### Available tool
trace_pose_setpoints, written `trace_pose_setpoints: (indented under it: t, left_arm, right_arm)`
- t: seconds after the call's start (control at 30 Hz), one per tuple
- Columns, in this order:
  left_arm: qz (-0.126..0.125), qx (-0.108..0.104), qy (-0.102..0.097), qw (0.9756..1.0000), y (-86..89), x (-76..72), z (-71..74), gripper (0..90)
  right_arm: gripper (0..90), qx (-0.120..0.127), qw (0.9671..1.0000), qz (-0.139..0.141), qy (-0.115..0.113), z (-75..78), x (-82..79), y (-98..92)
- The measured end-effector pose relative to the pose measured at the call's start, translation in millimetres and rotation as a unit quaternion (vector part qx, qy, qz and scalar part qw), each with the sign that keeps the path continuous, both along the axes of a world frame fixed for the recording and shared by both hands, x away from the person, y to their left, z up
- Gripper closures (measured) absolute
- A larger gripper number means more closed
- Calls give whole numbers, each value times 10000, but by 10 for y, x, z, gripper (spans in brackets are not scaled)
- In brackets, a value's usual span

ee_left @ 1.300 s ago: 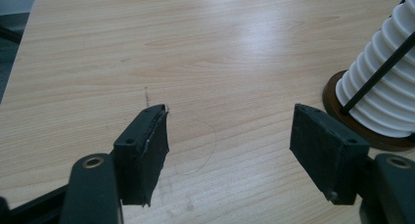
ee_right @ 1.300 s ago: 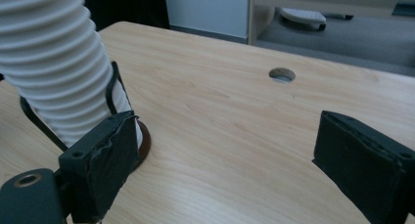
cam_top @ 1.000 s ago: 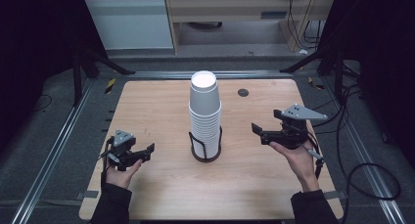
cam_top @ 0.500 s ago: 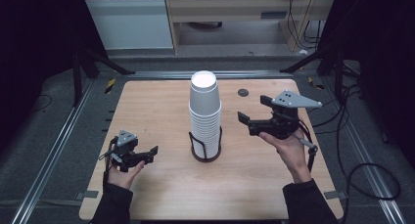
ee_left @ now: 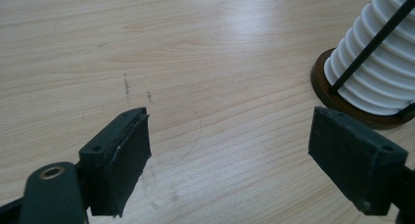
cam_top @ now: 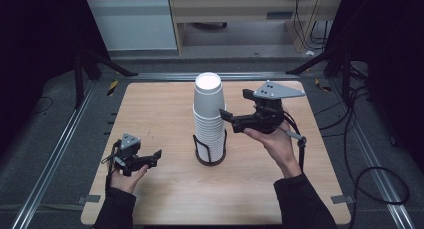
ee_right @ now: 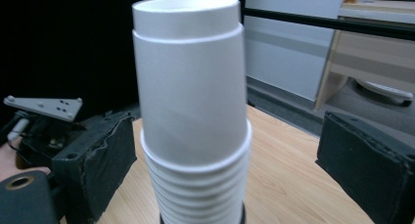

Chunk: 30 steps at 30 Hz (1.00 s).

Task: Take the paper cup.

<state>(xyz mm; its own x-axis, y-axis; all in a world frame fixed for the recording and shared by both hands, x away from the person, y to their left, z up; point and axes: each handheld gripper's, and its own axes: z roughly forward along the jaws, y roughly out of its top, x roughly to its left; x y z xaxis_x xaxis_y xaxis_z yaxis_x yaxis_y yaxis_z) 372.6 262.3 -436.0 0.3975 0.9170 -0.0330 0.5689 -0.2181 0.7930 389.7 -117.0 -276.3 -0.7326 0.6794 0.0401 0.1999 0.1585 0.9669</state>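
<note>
A tall stack of white paper cups, upside down, stands in a black wire holder at the middle of the wooden table. My right gripper is raised at the stack's right side, level with its upper half and pointing at it. In the right gripper view the stack rises between the wide-apart jaws of that gripper, and the pads do not touch it. My left gripper hovers low at the table's front left. Its jaws frame bare wood, with the stack ahead. Both grippers' jaws have just been opening.
Metal rails run along both sides of the table. Cables lie on the floor at the right. A white cabinet and a wooden shelf unit stand beyond the far edge. The left gripper's grey plate appears behind the stack.
My right gripper has moved up and to the left, close to the cup stack. The left gripper has stayed in place with its jaws wider apart.
</note>
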Motion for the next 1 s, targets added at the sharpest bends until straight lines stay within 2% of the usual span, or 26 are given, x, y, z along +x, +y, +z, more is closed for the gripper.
trace_pose_setpoints:
  t: [0.13, 0.47, 1.0]
  left_arm:
    - [-32, 26, -3, 10000, -16, 1, -3, 145]
    - [-99, 61, 68, 9999, -41, 11, -23, 148]
    - [-167, 38, 130, 9998, -61, 21, -46, 152]
  right_arm:
    - [67, -24, 9999, 130, 25, 5, 48, 161]
    - [55, -52, 9999, 115, 99, -39, 213, 386]
    - [53, -172, 9996, 55, 218, -139, 422, 607]
